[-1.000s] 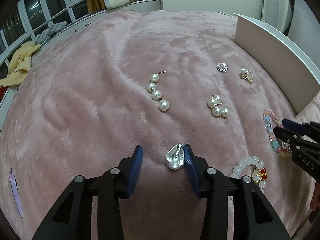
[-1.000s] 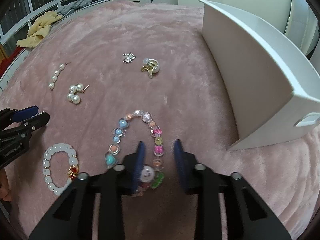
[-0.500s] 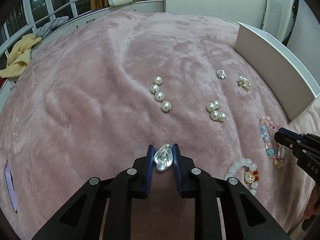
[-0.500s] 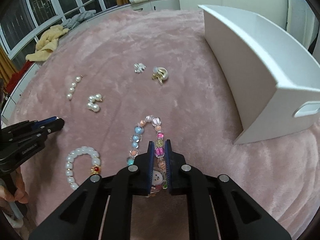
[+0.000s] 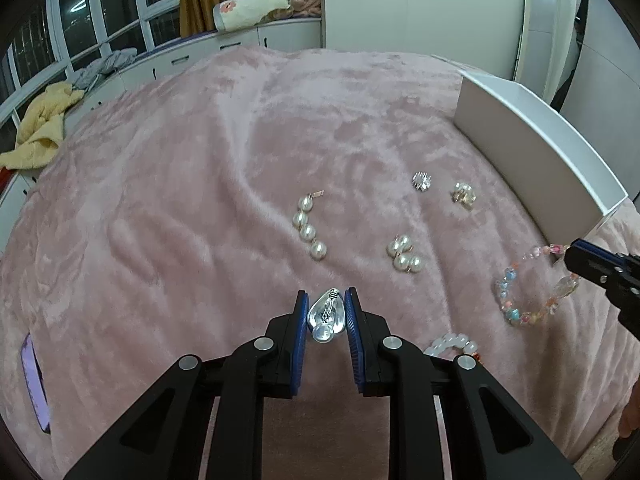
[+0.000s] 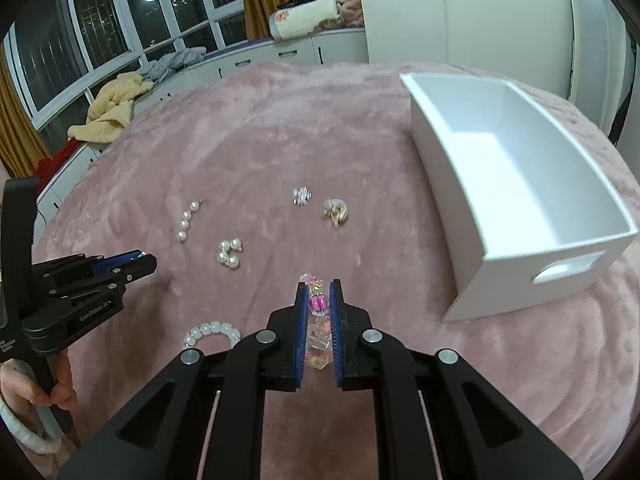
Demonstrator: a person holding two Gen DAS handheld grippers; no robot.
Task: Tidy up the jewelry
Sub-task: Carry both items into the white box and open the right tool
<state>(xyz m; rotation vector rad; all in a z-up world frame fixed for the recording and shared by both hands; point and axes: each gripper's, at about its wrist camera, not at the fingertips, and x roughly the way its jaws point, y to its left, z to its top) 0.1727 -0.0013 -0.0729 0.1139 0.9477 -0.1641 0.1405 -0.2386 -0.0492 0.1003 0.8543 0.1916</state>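
My left gripper [image 5: 327, 299] is shut on a silver teardrop earring [image 5: 327, 316], held just above the pink blanket [image 5: 200, 200]. In the right wrist view my right gripper [image 6: 318, 286] is shut on a colourful bead bracelet [image 6: 319, 303]. The left wrist view shows that bracelet [image 5: 532, 292] dangling in a loop from the right gripper [image 5: 592, 266], lifted off the blanket. A white open box [image 6: 500, 284] stands to the right of the right gripper, and nothing shows inside it. The left gripper [image 6: 136, 262] shows at the left, with its earring hidden.
On the blanket lie a pearl string [image 5: 307, 226], a pearl cluster [image 5: 404, 254], a silver flower stud [image 5: 421, 181], a gold-and-white earring [image 5: 464, 194] and a white bead bracelet [image 5: 452, 344]. A purple phone [image 5: 34, 380] lies at the far left. A hand [image 6: 40, 392] holds the left gripper's handle.
Both grippers went from open to shut, the left on the silver earring and the right on the bead bracelet. Both then rose, and the bracelet came up off the blanket.
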